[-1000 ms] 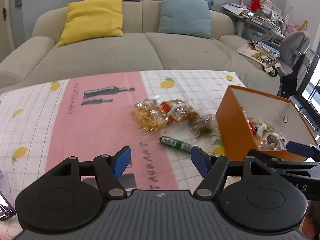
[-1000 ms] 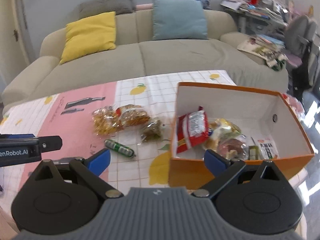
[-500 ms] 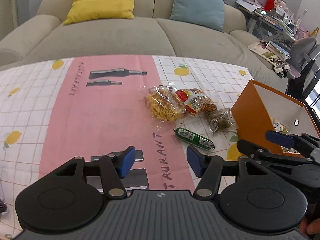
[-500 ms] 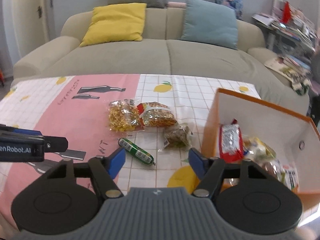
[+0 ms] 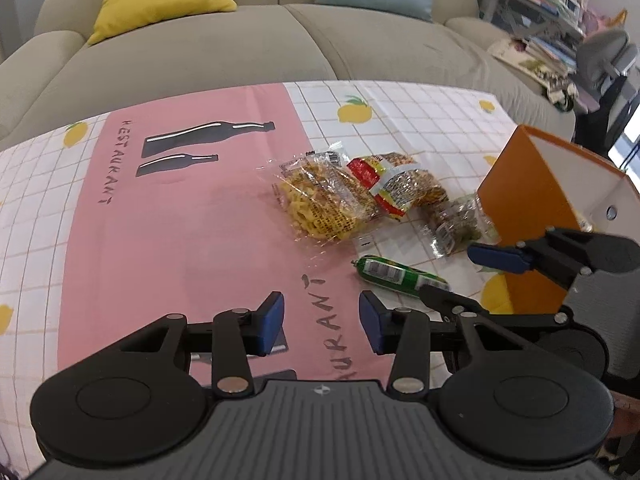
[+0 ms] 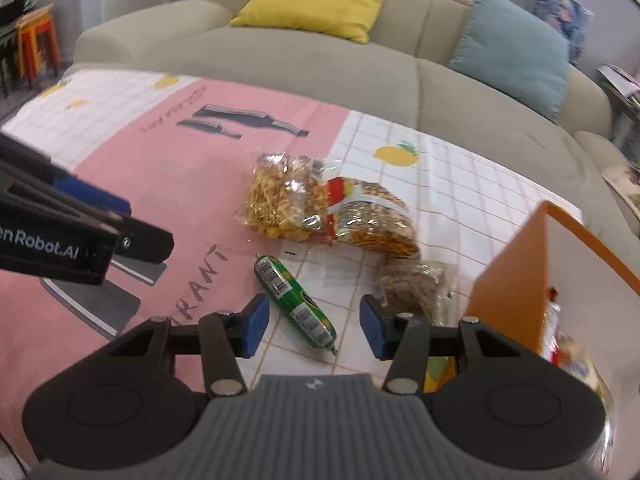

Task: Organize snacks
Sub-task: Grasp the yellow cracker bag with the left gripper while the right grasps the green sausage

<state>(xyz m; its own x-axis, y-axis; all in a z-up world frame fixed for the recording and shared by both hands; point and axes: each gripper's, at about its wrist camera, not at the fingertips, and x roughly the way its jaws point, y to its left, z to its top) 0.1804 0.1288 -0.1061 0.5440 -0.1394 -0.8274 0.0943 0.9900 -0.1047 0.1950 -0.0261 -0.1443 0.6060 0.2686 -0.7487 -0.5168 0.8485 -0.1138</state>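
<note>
Nearest, the left gripper (image 5: 321, 322) hangs above the pink stripe of the tablecloth (image 5: 168, 240) with its blue jaws half apart and closing on nothing; the right gripper (image 6: 310, 325) is closing too, half open, its jaws either side of a green sausage stick (image 6: 295, 301) with white barcode labels, not pressing it. Beyond lie a clear bag of yellow snacks (image 6: 276, 204), a red-and-yellow packet (image 6: 370, 220) and a small brownish bag (image 6: 416, 286); the orange box (image 6: 516, 284) stands at right, with snack packets inside. The cloth reads "RESTAURANT" beside two black bottles; the left gripper's side reads "enRobot.AI"; a beige sofa (image 5: 240, 48) lies farthest.
</note>
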